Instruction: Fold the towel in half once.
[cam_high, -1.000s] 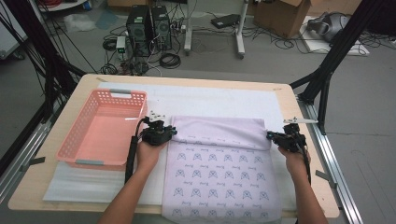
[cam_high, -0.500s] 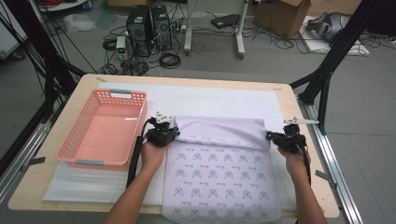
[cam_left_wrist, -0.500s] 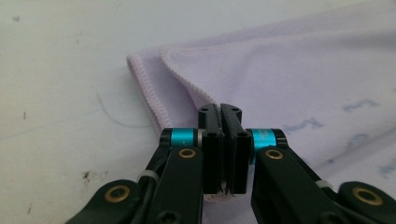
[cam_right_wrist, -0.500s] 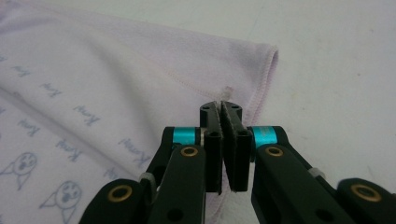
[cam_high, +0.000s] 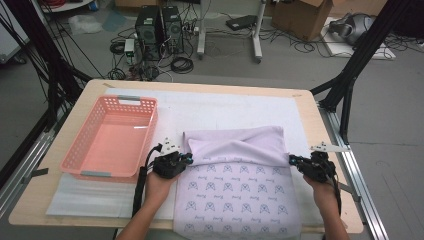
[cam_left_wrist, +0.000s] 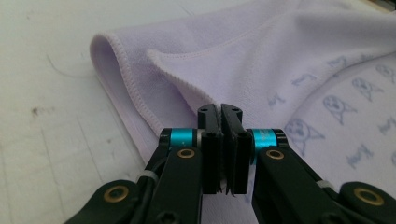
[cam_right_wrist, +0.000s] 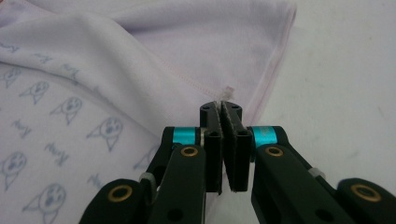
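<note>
A lavender towel (cam_high: 240, 200) printed with small cat faces lies on the white mat in front of the person. Its far edge is folded back toward the person as a plain flap (cam_high: 235, 147). My left gripper (cam_high: 189, 158) is shut on the flap's left corner, and the hemmed fabric (cam_left_wrist: 177, 79) runs into its closed jaws (cam_left_wrist: 220, 109). My right gripper (cam_high: 292, 161) is shut on the flap's right corner, where the seam (cam_right_wrist: 187, 79) and a small tag meet its closed jaws (cam_right_wrist: 220, 108). Both corners are held just above the printed side.
A pink plastic basket (cam_high: 80, 142) stands on the left of the table, close to my left hand. The white mat (cam_high: 220, 107) covers most of the wooden table (cam_high: 307, 102). Metal rails run along both sides; computers and cables are on the floor beyond.
Both hands have come toward the person with the towel's corners, and the folded flap now lies farther over the printed side.
</note>
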